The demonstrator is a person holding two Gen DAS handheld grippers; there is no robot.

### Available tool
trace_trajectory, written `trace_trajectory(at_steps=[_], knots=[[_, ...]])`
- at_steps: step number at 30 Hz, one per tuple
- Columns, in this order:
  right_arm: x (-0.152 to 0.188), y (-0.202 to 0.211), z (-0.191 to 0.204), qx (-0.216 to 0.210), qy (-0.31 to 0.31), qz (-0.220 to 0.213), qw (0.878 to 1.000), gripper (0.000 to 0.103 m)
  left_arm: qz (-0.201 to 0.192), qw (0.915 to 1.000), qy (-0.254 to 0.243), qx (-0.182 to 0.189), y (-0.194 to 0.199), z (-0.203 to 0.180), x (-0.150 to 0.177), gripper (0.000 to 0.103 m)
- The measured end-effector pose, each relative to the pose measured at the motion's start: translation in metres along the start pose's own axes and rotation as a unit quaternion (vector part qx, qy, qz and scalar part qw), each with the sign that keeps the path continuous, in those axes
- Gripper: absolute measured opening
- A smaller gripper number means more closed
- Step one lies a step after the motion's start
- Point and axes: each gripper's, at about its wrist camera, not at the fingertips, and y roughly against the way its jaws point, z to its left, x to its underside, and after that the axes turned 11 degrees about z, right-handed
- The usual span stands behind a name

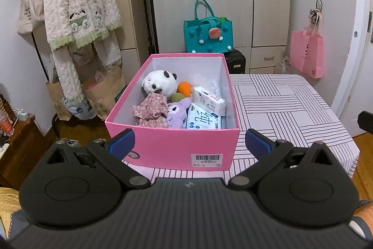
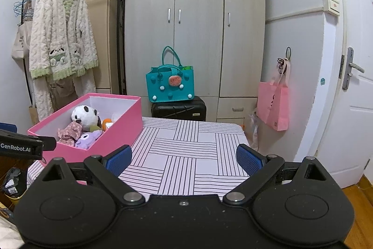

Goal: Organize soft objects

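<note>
My left claw (image 1: 190,144) is spread wide, empty, just in front of the pink box (image 1: 172,146) at the near-left corner of the striped table (image 1: 279,109). Inside the box: panda plush (image 1: 159,82) at the far left, floral cloth (image 1: 151,112) near left, purple plush (image 1: 178,112) in the middle, orange ball (image 1: 184,88) and green ball (image 1: 177,97) behind it, 2 tissue packs (image 1: 207,99) on the right. My right claw (image 2: 184,156) is also spread, holding nothing, over bare tablecloth to the right of the box. Teal bag (image 2: 170,83) sits on a black suitcase (image 2: 179,109) at the far side.
</note>
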Motion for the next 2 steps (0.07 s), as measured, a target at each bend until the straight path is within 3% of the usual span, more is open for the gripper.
trace_trajectory(at_steps=[2], knots=[[0.0007, -0.0002, 0.0004, 0.0, 0.0, -0.003, 1.0, 0.098, 0.0, 1.0, 0.001, -0.007, -0.0005, -0.0005, -0.0005, 0.102]])
